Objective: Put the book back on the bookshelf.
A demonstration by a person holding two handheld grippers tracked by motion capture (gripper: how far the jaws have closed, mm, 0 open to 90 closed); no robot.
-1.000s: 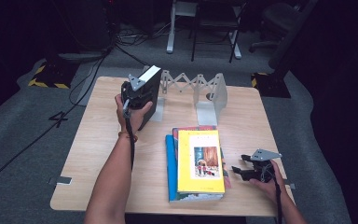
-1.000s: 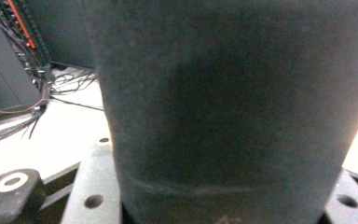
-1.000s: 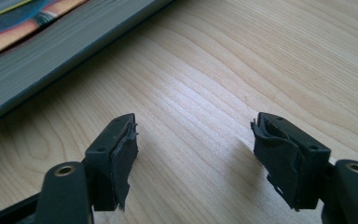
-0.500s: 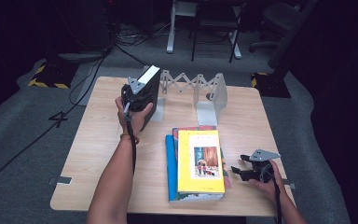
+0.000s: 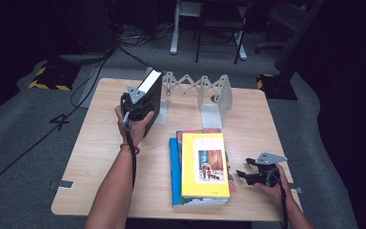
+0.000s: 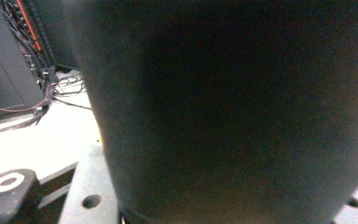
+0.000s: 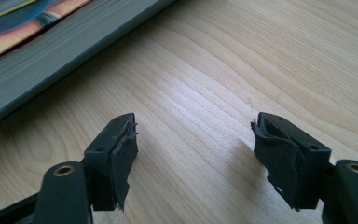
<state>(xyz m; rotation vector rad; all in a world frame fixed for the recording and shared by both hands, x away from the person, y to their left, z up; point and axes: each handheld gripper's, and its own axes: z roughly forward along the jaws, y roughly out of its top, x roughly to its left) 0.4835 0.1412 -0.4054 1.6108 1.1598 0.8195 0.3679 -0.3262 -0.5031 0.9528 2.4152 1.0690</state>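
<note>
My left gripper (image 5: 136, 107) is shut on a thick black book (image 5: 151, 95) with white page edges. It holds the book upright at the left end of the grey zigzag book rack (image 5: 205, 90). The book's dark cover (image 6: 233, 112) sits close in front of the left gripper view's camera. At the right of the table, my right gripper (image 5: 245, 169) rests low with its jaws open and nothing between them. Bare wood lies between its worn pads (image 7: 126, 158). A stack of flat books with a yellow one on top (image 5: 204, 164) lies just left of it, its page edges (image 7: 51, 51) nearby.
The wooden table (image 5: 100, 143) has bare room at its front left and far right. The rack's upright end plate (image 5: 221, 95) stands behind the stack. Chair legs and cables (image 5: 124, 43) cross the dark floor beyond the table.
</note>
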